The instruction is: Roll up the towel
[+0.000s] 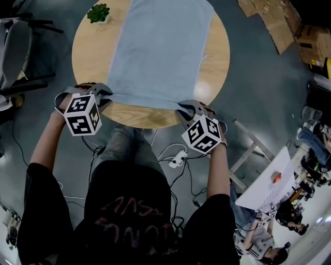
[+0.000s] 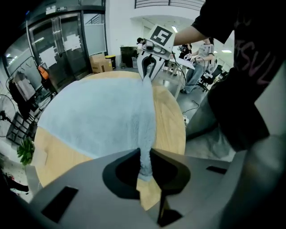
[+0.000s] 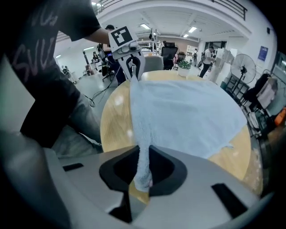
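Note:
A pale blue towel lies spread flat on the round wooden table. My left gripper pinches the towel's near left corner, its jaws shut on the cloth. At the near right corner my right gripper is likewise shut on the towel. The near edge of the towel runs taut between the two grippers. In the left gripper view the right gripper shows at the far end of that edge. The left gripper appears the same way in the right gripper view.
A small potted plant stands at the table's far left edge. Cardboard boxes lie on the floor at the far right. A dark chair is at the left. Cables and a power strip lie under the table's near edge.

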`<control>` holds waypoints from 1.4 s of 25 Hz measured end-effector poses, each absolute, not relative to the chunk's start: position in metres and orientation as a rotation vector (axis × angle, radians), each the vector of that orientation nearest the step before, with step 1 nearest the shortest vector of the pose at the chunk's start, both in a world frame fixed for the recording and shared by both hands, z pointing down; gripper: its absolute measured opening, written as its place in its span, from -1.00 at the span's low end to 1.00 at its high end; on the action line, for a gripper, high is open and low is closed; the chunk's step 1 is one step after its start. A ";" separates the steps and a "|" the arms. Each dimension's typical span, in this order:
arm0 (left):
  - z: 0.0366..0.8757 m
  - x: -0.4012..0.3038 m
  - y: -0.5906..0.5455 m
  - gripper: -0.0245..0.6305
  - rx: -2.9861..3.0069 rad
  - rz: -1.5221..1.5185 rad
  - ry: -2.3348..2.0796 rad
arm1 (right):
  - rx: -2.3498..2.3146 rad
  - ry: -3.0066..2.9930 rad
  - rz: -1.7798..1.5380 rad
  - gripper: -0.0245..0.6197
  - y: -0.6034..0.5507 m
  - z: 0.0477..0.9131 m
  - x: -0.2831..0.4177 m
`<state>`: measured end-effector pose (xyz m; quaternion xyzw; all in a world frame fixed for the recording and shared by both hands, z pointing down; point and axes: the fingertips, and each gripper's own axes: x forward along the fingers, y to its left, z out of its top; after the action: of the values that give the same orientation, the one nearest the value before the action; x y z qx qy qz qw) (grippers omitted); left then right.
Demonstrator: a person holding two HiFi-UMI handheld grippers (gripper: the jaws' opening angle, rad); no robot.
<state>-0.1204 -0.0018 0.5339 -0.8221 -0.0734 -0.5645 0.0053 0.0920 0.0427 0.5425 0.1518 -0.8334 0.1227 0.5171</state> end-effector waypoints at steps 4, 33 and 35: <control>0.530 -0.126 0.025 -0.76 -2.687 -1.815 -0.357 | 0.298 -2.022 0.455 -0.77 0.077 0.537 0.085; 0.504 -0.119 -0.066 -0.35 -2.846 -1.592 0.071 | 0.745 -2.095 0.411 -0.37 0.002 0.503 0.128; 0.492 -0.119 -0.064 -0.35 -2.835 -1.559 0.101 | 0.782 -2.103 0.379 -0.37 0.006 0.492 0.132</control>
<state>-0.1187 -0.0638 0.4918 -0.8748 0.0311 -0.4811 -0.0479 0.1323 0.0058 0.4920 0.3120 -0.8390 0.1511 0.4195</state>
